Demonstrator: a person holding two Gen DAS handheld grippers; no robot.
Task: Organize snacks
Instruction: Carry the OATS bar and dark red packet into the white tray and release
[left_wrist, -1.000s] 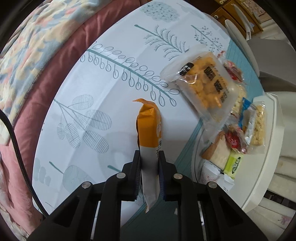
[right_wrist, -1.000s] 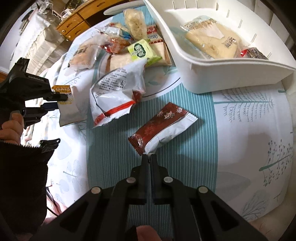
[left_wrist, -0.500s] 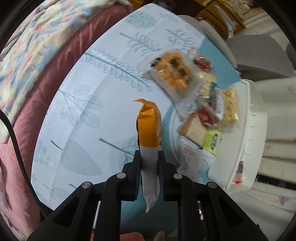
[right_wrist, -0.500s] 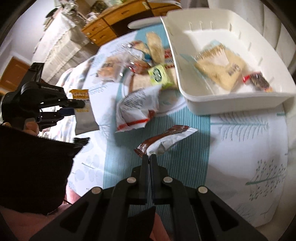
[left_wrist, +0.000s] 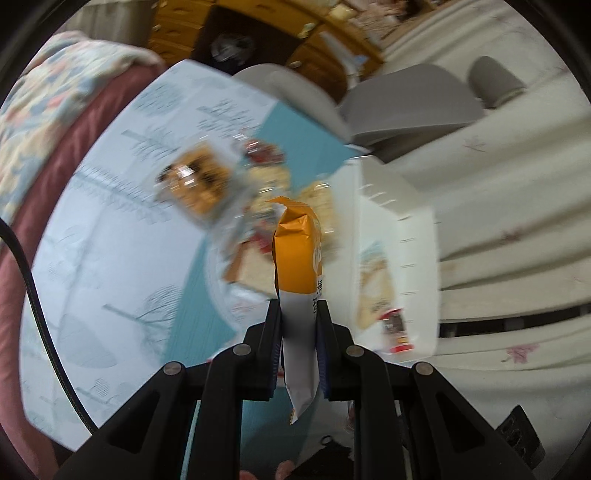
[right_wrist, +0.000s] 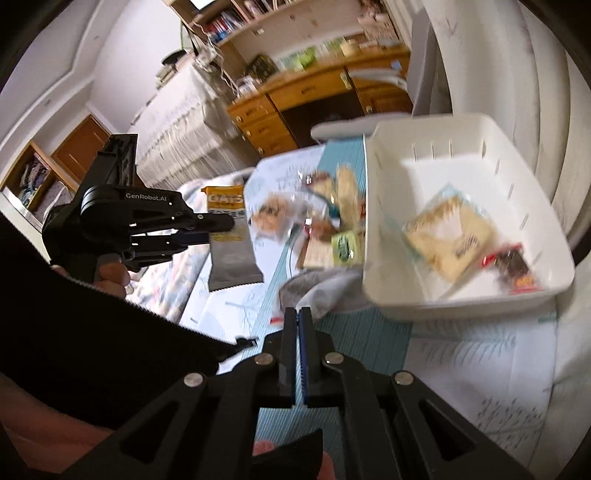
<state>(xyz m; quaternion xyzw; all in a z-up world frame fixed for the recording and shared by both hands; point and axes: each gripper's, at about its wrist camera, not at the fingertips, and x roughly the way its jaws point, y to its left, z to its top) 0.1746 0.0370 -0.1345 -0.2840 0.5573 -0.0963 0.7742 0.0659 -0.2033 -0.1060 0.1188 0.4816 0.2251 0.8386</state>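
Leaf-print cloth covers the table (right_wrist: 480, 354). My left hand-held gripper (left_wrist: 297, 314) is clamped on the orange-and-white oat bar packet (left_wrist: 297, 254). My right hand-held gripper (right_wrist: 297, 317) is pressed together, nothing visible between the pads. At two o'clock from it sits the white basket (right_wrist: 461, 295), loose snacks (right_wrist: 325, 221) at twelve.

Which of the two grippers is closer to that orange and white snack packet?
Left. The left gripper is shut on the orange and white snack packet, holding it above the table. The right gripper is shut and empty, off to the packet's side.
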